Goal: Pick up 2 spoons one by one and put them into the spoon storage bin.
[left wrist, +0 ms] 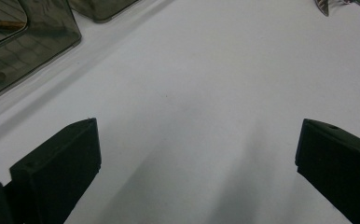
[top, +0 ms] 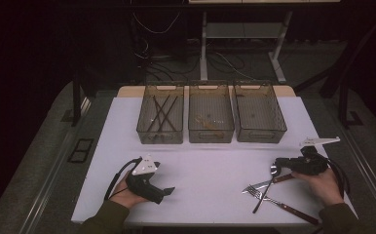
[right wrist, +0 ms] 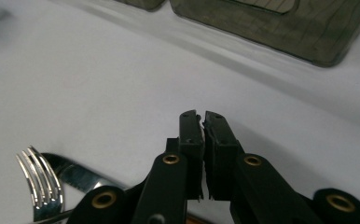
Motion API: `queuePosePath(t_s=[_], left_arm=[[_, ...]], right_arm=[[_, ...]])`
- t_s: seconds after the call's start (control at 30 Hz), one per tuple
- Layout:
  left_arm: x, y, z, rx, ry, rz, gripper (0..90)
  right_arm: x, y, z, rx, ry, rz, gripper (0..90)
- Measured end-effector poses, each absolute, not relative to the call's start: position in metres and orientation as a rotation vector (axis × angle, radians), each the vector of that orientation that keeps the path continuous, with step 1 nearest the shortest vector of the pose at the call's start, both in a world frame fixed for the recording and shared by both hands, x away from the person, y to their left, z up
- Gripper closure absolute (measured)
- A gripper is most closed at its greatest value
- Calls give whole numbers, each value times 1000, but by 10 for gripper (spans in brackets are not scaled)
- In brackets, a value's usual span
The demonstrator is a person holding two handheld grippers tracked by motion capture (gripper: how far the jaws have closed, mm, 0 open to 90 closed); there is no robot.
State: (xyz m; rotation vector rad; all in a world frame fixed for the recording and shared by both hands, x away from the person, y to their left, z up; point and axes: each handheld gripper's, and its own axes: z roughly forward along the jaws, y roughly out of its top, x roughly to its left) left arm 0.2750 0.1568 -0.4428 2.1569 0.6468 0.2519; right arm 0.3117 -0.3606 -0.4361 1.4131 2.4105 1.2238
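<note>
Right gripper (top: 275, 170): jaws pinched on a thin dark utensil (top: 264, 193), near the table's (top: 205, 161) right edge.
Left gripper (top: 169, 191): wide, empty.
Left: fork (top: 273, 200), knife (top: 269, 183) unsorted.
Done: left bin (top: 160, 113) holds chopsticks.

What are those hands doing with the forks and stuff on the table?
A person holds a black gripper in each hand over a white table. The right gripper has shut near a small pile of cutlery, a silver fork and a knife; whether it grips anything is unclear. The left gripper rests open. Three smoky plastic bins wait behind.
</note>
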Motion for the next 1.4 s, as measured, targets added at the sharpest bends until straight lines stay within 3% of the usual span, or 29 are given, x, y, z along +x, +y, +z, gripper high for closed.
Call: queuePosePath(t_s=[0.83,1.4], left_arm=[[274,156,-443,2148,644,245,0],[273,155,-442,2121,652,244,0]], right_arm=[[309,-355,-369,1350,2167,1426,895],[348,-310,-304,1220,2121,1375,894]])
